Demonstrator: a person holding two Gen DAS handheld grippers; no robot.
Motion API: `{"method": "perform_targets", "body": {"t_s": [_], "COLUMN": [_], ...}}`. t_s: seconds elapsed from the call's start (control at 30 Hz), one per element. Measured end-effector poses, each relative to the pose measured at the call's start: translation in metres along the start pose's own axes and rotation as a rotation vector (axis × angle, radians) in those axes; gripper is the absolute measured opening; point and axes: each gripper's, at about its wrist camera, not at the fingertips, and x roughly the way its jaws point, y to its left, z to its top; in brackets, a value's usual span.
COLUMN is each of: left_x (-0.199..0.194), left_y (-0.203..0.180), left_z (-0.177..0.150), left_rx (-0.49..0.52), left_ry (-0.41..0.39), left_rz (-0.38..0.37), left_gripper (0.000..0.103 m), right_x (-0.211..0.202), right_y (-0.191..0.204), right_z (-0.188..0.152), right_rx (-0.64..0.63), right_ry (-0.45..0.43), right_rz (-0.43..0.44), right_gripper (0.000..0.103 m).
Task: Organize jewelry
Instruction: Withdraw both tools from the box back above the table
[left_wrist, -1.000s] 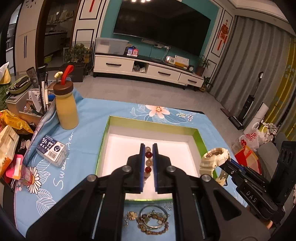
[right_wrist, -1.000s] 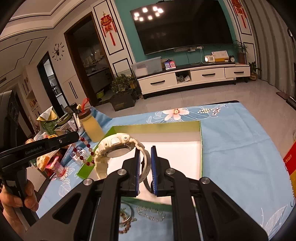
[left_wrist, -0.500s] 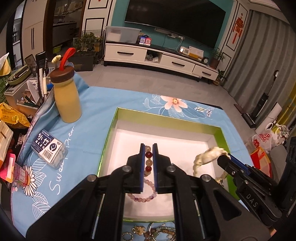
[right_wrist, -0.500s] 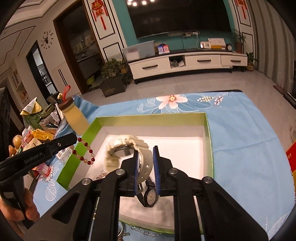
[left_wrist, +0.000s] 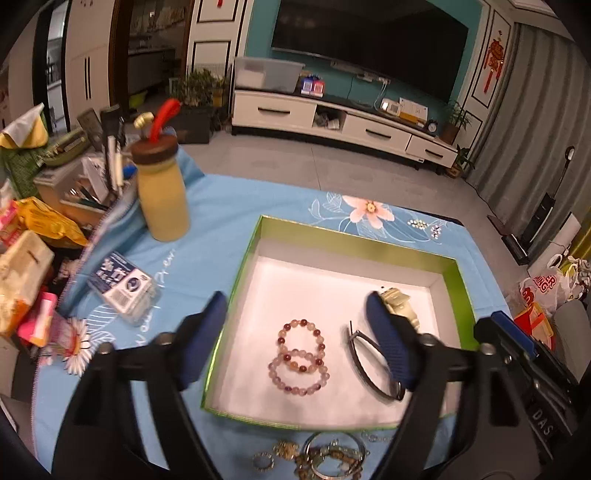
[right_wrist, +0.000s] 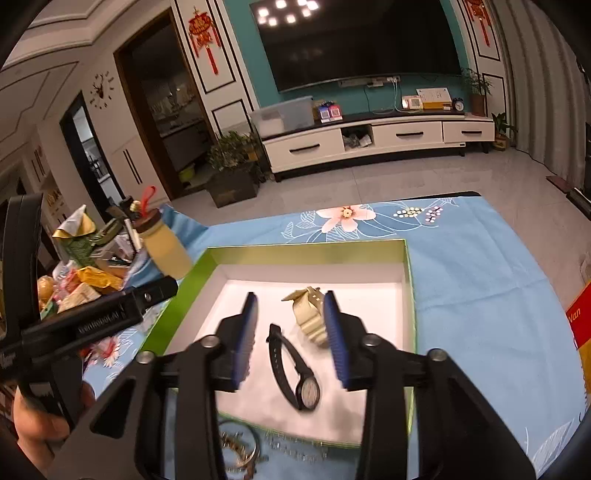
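Observation:
A green-rimmed box with a white floor lies on the blue cloth. A bracelet of pink and red beads lies coiled in it, below my left gripper, whose jaws are opening wide with no pad touching the beads. To its right lie a black watch and a cream watch, half hidden by my finger. In the right wrist view the cream watch rests on the box floor between the opening jaws of my right gripper, not pinched. The black watch lies beside it.
A heap of loose chains and bangles lies on the cloth before the box's near wall. A yellow bottle and a blue card pack stand left of the box, with snack packets beyond. A person's hand holds the left gripper.
My left jaws sprang apart and the bead bracelet dropped onto the box floor. My right jaws parted and the cream watch came down to rest in the box by the black watch.

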Motion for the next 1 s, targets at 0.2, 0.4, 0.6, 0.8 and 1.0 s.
{"method": "perform_targets", "body": {"t_s": [0.2,0.4,0.6,0.8,1.0], "left_x": [-0.033,-0.047,-0.055,-0.064,-0.074], "left_y": [-0.008,-0.015,-0.015,-0.009,-0.003], "left_z": [-0.022,-0.054,-0.087,-0.115,-0.136], "left_rx": [0.045,0.069,0.061,0.063,0.075], "left_ry": [-0.004,0.063,0.116,0.160,0.190], "left_rz": [0.011,-0.020,-0.070,-0.096,-0.110], "left_gripper": [0.100,0.101,0.101,0.101,0.101], "right_x": [-0.038,-0.063,-0.080,-0.089,-0.094], "right_y": [-0.008,-0.010,-0.014,-0.010,-0.006], "right_z": [-0.019,-0.038,-0.058,-0.077,-0.097], "right_rx": [0.018,0.023,0.036,0.039,0.057], "right_ry": [-0.031,-0.030,-0.008,0.032,0.077], "right_rz": [0.032,0.026,0.012,0.002,0.010], "right_gripper": [0.052,0.058,0.064,0.068,0.072]}}
